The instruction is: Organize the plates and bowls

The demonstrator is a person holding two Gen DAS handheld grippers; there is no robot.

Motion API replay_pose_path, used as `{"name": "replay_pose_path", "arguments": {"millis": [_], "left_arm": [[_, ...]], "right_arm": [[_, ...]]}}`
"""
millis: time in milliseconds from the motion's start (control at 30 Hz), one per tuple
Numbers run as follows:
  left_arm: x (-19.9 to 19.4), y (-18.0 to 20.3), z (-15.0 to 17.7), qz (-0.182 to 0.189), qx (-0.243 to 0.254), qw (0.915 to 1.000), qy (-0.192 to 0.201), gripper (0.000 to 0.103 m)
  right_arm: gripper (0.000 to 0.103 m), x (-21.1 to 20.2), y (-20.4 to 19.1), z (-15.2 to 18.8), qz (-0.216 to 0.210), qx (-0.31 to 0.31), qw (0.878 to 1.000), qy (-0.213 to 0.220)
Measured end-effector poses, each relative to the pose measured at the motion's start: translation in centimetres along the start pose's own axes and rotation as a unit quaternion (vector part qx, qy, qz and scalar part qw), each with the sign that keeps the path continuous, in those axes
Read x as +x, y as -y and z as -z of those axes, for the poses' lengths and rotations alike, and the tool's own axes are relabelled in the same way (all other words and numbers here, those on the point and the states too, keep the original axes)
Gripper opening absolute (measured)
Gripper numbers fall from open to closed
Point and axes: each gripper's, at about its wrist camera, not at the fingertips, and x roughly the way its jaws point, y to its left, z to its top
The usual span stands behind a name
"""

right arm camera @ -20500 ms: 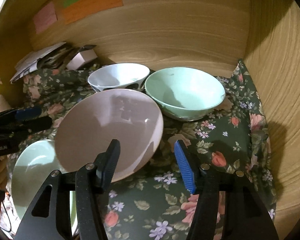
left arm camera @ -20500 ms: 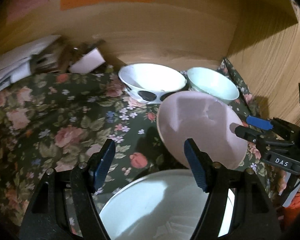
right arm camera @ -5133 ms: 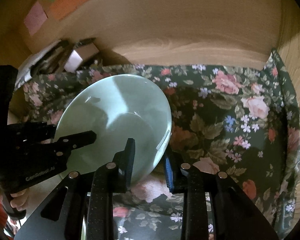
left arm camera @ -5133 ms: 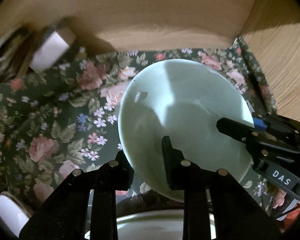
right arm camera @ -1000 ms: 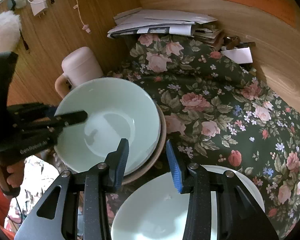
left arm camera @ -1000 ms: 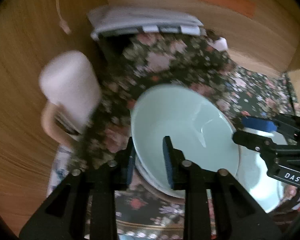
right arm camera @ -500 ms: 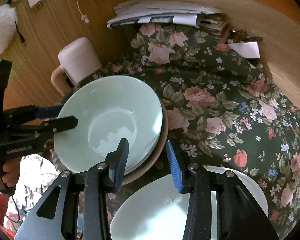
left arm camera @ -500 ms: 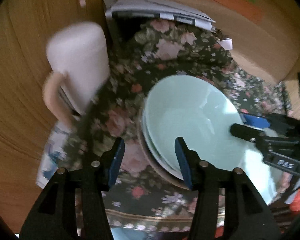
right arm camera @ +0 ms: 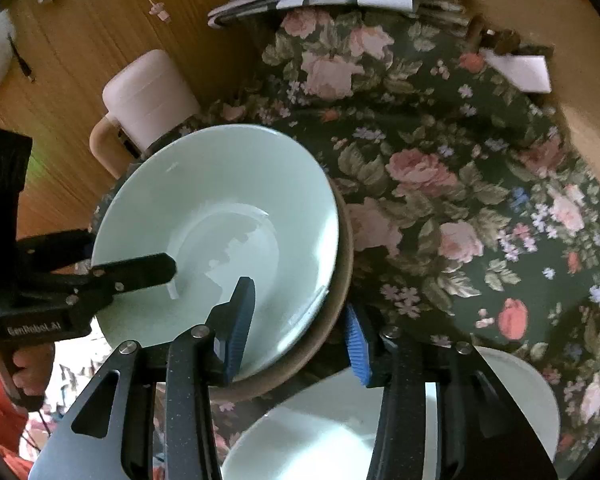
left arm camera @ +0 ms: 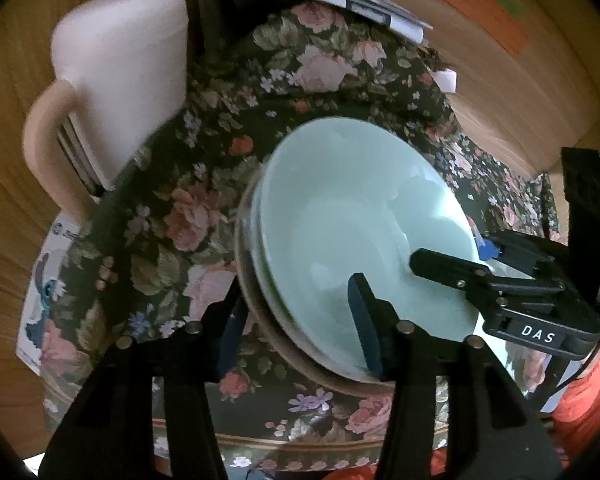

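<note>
Both tools, left tool [left arm camera: 300,316] and right tool [right arm camera: 296,324], have just spread apart off the green bowl's [right arm camera: 220,216] rim, leaving it nested on the stack at centre-left, seemingly placed.

We list a pale mint-green bowl [right arm camera: 216,216] nested in a brown-rimmed bowl [right arm camera: 342,276]; a white plate [right arm camera: 324,436]; a pale pink mug [left arm camera: 120,64] with a beige handle; a dark green cloth [right arm camera: 460,184] patterned with pink roses and small lilac flowers; black tongs, left [left arm camera: 296,324] and right [right arm camera: 300,320], both with blue pads; orange and green notes [left arm camera: 480,4] on light wood.
</note>
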Motion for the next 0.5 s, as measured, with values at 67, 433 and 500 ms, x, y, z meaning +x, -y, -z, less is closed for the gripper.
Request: {"name": "replay_pose_path", "arguments": {"millis": [67,433,500], "left_arm": [[0.4,0.2,0.1,-0.006,0.002,1.0000,-0.002,0.048],[0.3,1.2,0.2,-0.043,0.009,0.9990,0.012,0.047],[0.1,1.5,0.2,-0.047,0.010,0.9987,0.016,0.047]], "right_arm": [[0.040,0.7,0.0,0.0,-0.004,0.003,1.000,-0.009],[0.034,0.5,0.2,-0.2,0.004,0.017,1.000,-0.004],[0.034,-0.1,0.3,0.0,0.006,0.020,1.000,0.000]]}}
